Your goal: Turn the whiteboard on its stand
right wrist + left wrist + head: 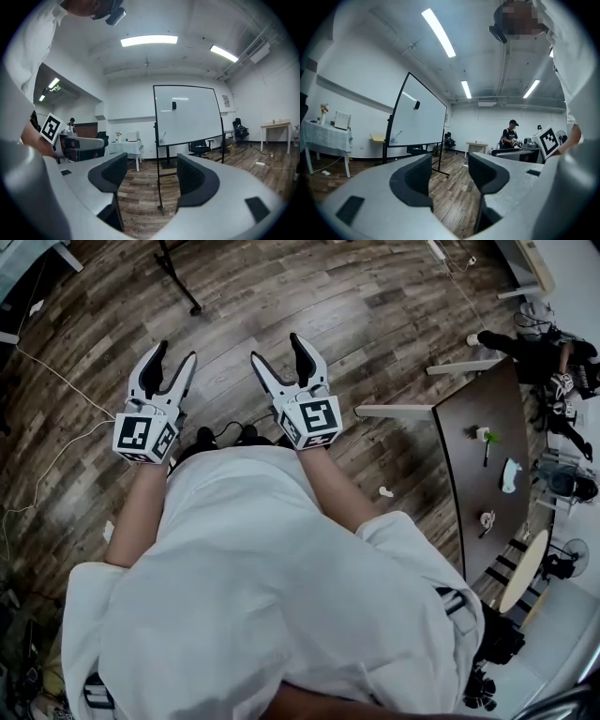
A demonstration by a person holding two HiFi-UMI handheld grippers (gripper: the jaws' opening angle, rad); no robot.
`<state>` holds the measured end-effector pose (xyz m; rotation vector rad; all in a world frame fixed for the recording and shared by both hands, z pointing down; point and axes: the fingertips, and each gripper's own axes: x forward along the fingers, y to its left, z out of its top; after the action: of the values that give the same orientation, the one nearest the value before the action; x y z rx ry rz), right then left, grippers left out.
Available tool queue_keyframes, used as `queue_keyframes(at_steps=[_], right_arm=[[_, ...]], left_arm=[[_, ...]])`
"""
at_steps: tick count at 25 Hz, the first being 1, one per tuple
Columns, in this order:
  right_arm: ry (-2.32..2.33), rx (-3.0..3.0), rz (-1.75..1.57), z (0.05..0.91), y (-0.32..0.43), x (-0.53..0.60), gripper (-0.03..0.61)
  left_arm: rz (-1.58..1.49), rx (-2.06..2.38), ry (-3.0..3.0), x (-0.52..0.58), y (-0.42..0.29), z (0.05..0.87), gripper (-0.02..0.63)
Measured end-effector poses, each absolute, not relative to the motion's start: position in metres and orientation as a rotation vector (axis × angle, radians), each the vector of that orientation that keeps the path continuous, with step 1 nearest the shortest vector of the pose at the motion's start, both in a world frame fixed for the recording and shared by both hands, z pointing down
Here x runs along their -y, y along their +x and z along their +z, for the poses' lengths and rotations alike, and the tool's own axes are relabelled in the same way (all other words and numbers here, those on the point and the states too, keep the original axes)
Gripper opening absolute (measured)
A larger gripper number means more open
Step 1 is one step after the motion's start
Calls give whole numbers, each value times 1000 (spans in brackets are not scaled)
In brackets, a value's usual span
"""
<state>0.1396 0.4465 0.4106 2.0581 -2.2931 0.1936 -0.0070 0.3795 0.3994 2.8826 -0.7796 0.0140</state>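
The whiteboard point(417, 117) stands upright on its black wheeled stand, some way off across the wooden floor, left of centre in the left gripper view. In the right gripper view the whiteboard point(187, 115) faces me, and a small dark object sticks to it near the top. My left gripper point(172, 357) is held out over the floor, open, with nothing between its pads point(417, 176). Beside it, my right gripper point(279, 352) is open and empty too; only floor and the stand's post show between its pads point(115, 173). Neither gripper touches the board.
A dark brown table point(487, 456) with small items stands at the right. A white cable point(56, 381) trails over the floor at the left. A black stand foot point(178, 277) lies ahead. A person point(511, 136) stands far off, and a cloth-covered table point(126, 147) is by the wall.
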Motion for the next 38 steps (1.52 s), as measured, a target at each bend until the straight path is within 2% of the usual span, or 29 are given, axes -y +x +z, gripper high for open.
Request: queue_keyframes(at_steps=[4, 11, 27, 38], right_arm=[[2049, 2313, 181, 409, 144, -444, 318], [2022, 2360, 206, 416, 153, -441, 318], [1990, 2479, 313, 410, 151, -422, 318], [2000, 2411, 313, 418, 163, -356, 318]], left_arm=[[20, 809, 2874, -377, -5, 402, 226], [43, 842, 2872, -381, 3, 406, 265], [59, 898, 2804, -379, -6, 418, 265], [26, 886, 2731, -302, -13, 434, 265]])
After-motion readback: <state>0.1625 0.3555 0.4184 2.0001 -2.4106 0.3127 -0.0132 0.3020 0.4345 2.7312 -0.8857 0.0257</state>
